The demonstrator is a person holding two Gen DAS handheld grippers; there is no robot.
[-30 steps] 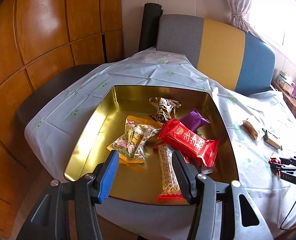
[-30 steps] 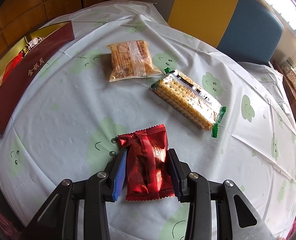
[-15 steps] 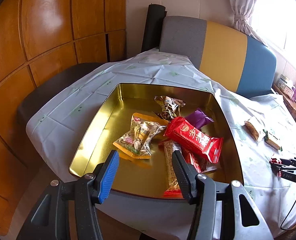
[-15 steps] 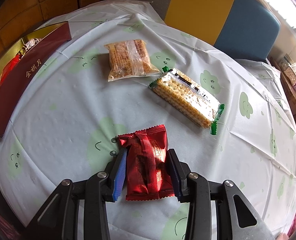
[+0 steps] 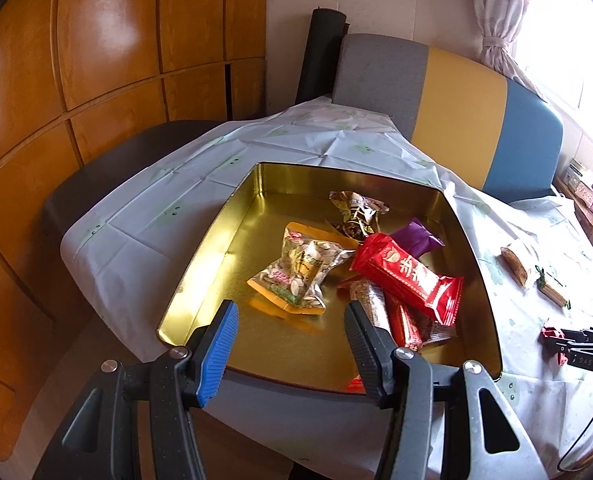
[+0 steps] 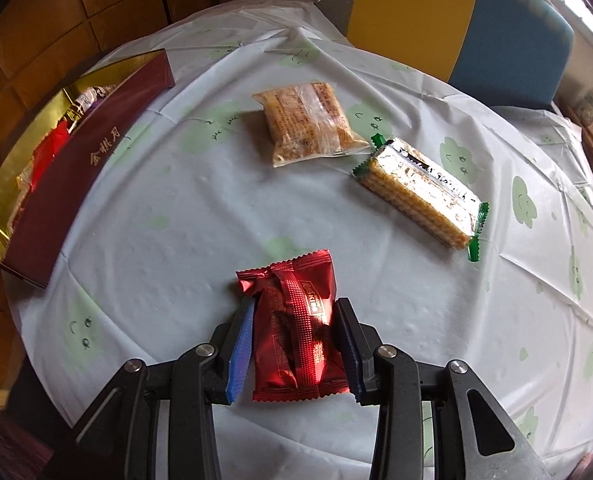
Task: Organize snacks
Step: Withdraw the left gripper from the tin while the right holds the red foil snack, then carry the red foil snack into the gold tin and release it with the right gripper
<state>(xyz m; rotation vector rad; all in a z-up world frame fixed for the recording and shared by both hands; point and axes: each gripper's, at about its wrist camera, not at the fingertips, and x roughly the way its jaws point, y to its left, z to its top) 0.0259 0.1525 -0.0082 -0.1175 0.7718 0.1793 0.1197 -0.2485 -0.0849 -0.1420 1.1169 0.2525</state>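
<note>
Right gripper (image 6: 294,346) clamps—seemingly—red packet (image 6: 296,328).

Wood-panelled wall (image 5: 108,52), a grey-yellow-blue chair back (image 5: 448,108), and a curtained bright window (image 5: 568,28).

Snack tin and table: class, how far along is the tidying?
Done: several packets already lie in the gold tin. In hand: the right gripper is shut on a dark red packet. Left: the clear-wrapped cake and cracker pack on the table; the left gripper is open, empty.
</note>
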